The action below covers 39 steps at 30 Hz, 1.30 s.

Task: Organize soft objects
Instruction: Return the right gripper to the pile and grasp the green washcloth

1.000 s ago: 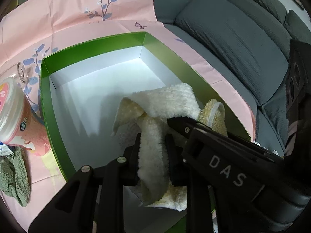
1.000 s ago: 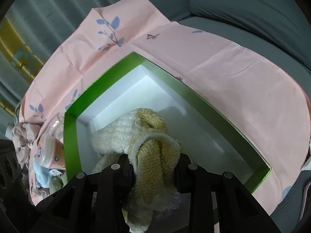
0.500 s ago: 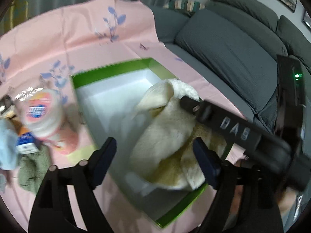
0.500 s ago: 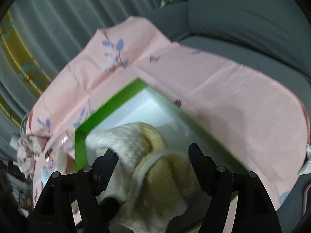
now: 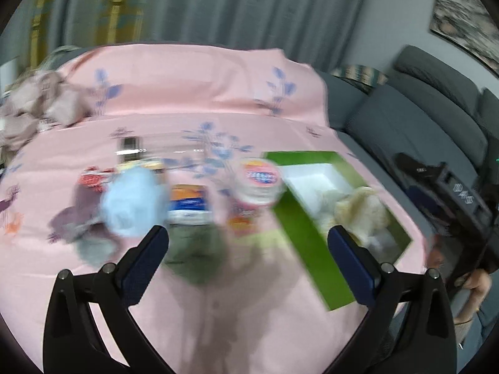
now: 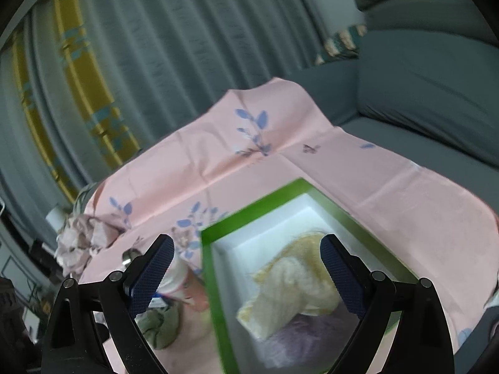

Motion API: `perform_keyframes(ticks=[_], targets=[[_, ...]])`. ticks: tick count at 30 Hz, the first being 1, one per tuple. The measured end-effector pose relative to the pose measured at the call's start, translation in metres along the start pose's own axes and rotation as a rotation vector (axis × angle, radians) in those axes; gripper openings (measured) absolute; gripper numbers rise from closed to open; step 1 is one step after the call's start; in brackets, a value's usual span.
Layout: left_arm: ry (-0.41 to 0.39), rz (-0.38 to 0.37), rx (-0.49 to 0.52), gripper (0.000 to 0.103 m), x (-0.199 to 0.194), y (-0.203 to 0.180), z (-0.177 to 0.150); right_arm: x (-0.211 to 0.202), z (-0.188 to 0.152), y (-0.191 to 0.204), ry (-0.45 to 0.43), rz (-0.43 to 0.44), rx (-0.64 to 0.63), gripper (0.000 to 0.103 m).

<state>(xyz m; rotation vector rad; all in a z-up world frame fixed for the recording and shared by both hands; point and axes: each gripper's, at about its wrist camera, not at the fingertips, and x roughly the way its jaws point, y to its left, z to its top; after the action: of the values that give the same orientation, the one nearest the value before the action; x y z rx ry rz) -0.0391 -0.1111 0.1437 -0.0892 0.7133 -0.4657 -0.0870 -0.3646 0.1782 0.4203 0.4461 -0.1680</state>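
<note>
A cream fluffy cloth [image 6: 293,280] lies loose in the green box [image 6: 209,268] with white inside, on top of something purple [image 6: 299,333]. My right gripper [image 6: 248,255] hangs above the box, its jaws opening, nothing between them. The left wrist view is blurred. There my left gripper [image 5: 248,243] is also opening and empty, above the pink sheet, left of the box [image 5: 299,233] that holds the cream cloth [image 5: 361,212]. A light blue soft thing [image 5: 134,202] and a green cloth [image 5: 193,249] lie just beyond its left finger.
A pink tub [image 5: 259,180] stands against the box's left side, with a blue-and-orange packet [image 5: 188,205] and a red item [image 5: 92,180] further left. Crumpled pale cloth [image 6: 84,237] sits at the sheet's far left. A grey sofa [image 6: 421,93] runs along the right, curtains behind.
Both grippers opened and let go of the cream cloth, which stayed in the box. Both drew back and up; the left one swung left to face the items beside the box.
</note>
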Motion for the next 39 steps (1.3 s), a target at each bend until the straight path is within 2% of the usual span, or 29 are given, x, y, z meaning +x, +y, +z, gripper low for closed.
perform_keyframes(ticks=[4,8,12,16,21,26,29,33,36,39], targets=[[-0.024,0.096,-0.083,0.102,-0.018,0.048,-0.011,-0.002,-0.004,0.021,0.013,0.042,-0.042,0.095],[-0.021,0.145,-0.174,0.102,-0.025,0.093,-0.026,0.001,-0.011,0.046,0.055,0.070,-0.097,0.095],[0.001,0.213,-0.270,0.102,-0.018,0.129,-0.046,0.015,-0.024,0.071,0.119,0.094,-0.150,0.095],[0.004,0.258,-0.310,0.102,-0.007,0.149,-0.062,0.038,-0.045,0.098,0.223,0.077,-0.216,0.095],[0.052,0.284,-0.319,0.102,0.009,0.164,-0.075,0.065,-0.075,0.125,0.334,0.101,-0.280,0.095],[0.054,0.308,-0.325,0.100,0.008,0.170,-0.078,0.085,-0.100,0.144,0.409,0.152,-0.306,0.095],[0.061,0.285,-0.344,0.100,0.008,0.173,-0.079,0.097,-0.113,0.149,0.434,0.133,-0.304,0.095],[0.071,0.330,-0.329,0.100,0.009,0.173,-0.082,0.112,-0.126,0.149,0.474,0.093,-0.326,0.095],[0.069,0.310,-0.326,0.100,0.007,0.172,-0.081,0.117,-0.132,0.150,0.477,0.084,-0.322,0.095],[0.069,0.300,-0.329,0.100,0.007,0.172,-0.081,0.124,-0.141,0.153,0.499,0.087,-0.340,0.085]])
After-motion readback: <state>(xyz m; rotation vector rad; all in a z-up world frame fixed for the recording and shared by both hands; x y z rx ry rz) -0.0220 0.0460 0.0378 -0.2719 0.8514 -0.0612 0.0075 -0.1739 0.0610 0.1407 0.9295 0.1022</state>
